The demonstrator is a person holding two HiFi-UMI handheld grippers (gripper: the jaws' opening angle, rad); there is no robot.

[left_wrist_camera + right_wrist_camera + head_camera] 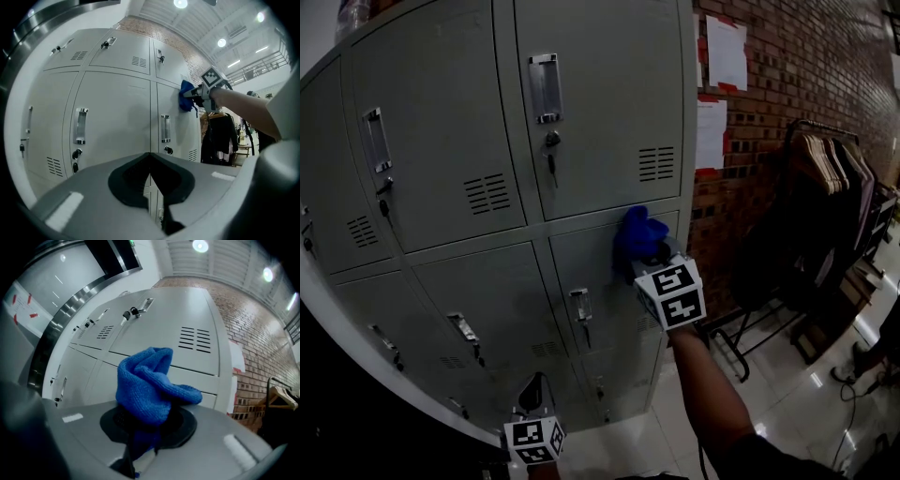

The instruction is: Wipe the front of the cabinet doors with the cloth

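Note:
A bank of grey metal cabinet doors (609, 103) fills the head view, each with a handle, lock and vent. My right gripper (649, 251) is shut on a bunched blue cloth (637, 231), which presses on the upper part of a lower right door (605, 272). In the right gripper view the blue cloth (150, 385) bulges out above the jaws, close to the cabinet doors (159, 329). My left gripper (534, 398) hangs low near the bottom doors, shut with nothing in it. From the left gripper view the blue cloth (186, 95) shows far off on the cabinet doors (117, 122).
A brick wall (787, 66) with white papers (727, 52) stands right of the cabinet. A clothes rack (825, 206) with dark garments and hangers is at the right. A shiny tiled floor (787, 394) lies below.

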